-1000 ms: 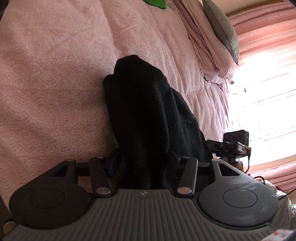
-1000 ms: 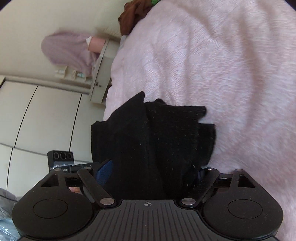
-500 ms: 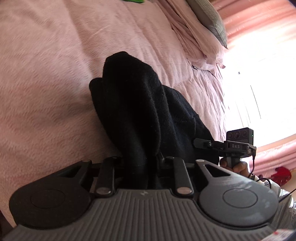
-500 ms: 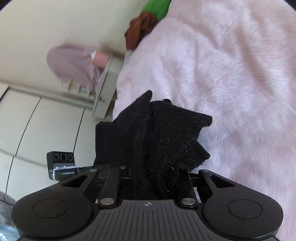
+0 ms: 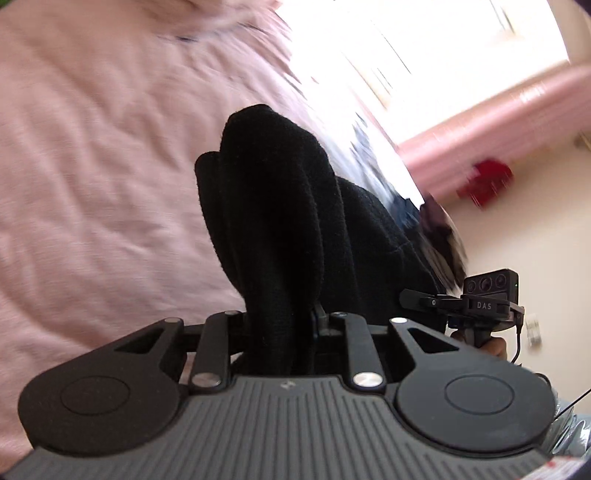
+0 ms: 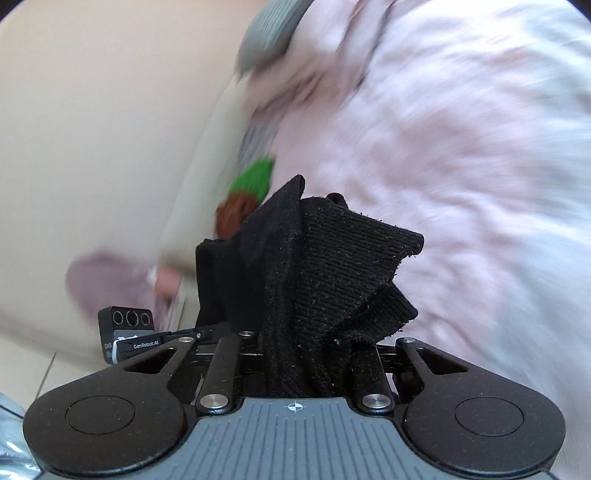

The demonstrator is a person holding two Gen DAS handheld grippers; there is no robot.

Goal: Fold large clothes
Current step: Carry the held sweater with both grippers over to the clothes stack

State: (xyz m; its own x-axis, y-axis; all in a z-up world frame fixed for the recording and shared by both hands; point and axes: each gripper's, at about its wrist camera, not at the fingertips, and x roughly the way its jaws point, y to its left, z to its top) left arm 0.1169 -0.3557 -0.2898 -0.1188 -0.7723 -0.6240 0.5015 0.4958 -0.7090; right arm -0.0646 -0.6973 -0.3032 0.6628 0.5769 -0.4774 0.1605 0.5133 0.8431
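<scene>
A black knitted garment (image 5: 273, 229) bunches up between the jaws of my left gripper (image 5: 284, 332), which is shut on it. The same black garment (image 6: 317, 280) rises in ribbed folds from my right gripper (image 6: 306, 362), also shut on it. Both hold it above the pink bed cover (image 5: 92, 166). The fingertips of both grippers are hidden in the cloth. In the left wrist view the right gripper's camera block (image 5: 487, 291) shows at the right, with a bit of the person's hand under it. In the right wrist view the left gripper's camera block (image 6: 125, 325) shows at the lower left.
Pink bedding (image 6: 461, 166) fills most of both views, blurred by motion. A green and brown item (image 6: 243, 195) lies near the bed's far edge, and a grey pillow (image 6: 269, 33) lies beyond it. A bright window with pink curtains (image 5: 498, 122) and a red object (image 5: 484, 181) stand to the right.
Both grippers have swung upward and turned with the garment held; the bed has dropped away and more wall and window show. The jaws closed tighter on the cloth over the last second.
</scene>
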